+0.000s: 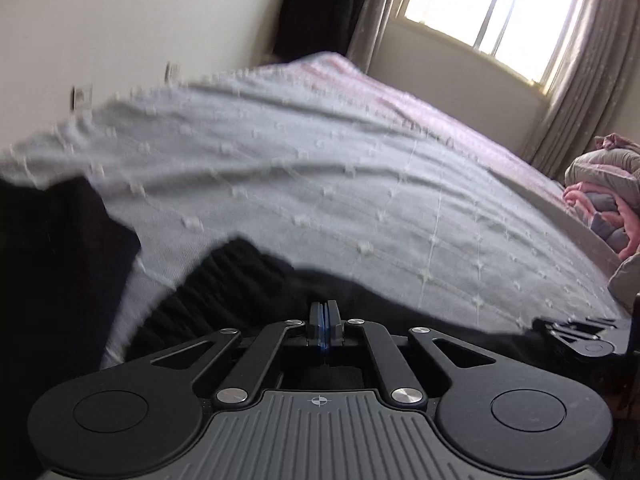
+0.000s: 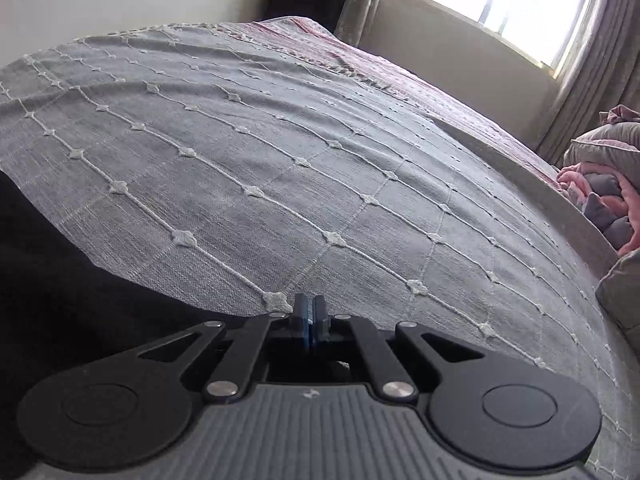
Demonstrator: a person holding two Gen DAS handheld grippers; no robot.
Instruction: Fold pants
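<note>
The black pants (image 1: 224, 280) lie on the grey bedspread (image 1: 320, 184) at its near edge, with the ribbed waistband showing in the left wrist view. My left gripper (image 1: 324, 312) is shut on the black fabric just above the bed. The other gripper's black linkage (image 1: 576, 334) shows at the right of that view. My right gripper (image 2: 310, 312) is shut low over the bedspread (image 2: 320, 160); black pants fabric (image 2: 60, 280) spreads to its left and under it, but what the pads pinch is hidden.
A pile of pink and grey bedding (image 1: 608, 200) sits at the bed's right end, also in the right wrist view (image 2: 600, 184). A bright window (image 1: 492, 12) with grey curtains is beyond the bed. A pale wall (image 1: 120, 20) runs on the left.
</note>
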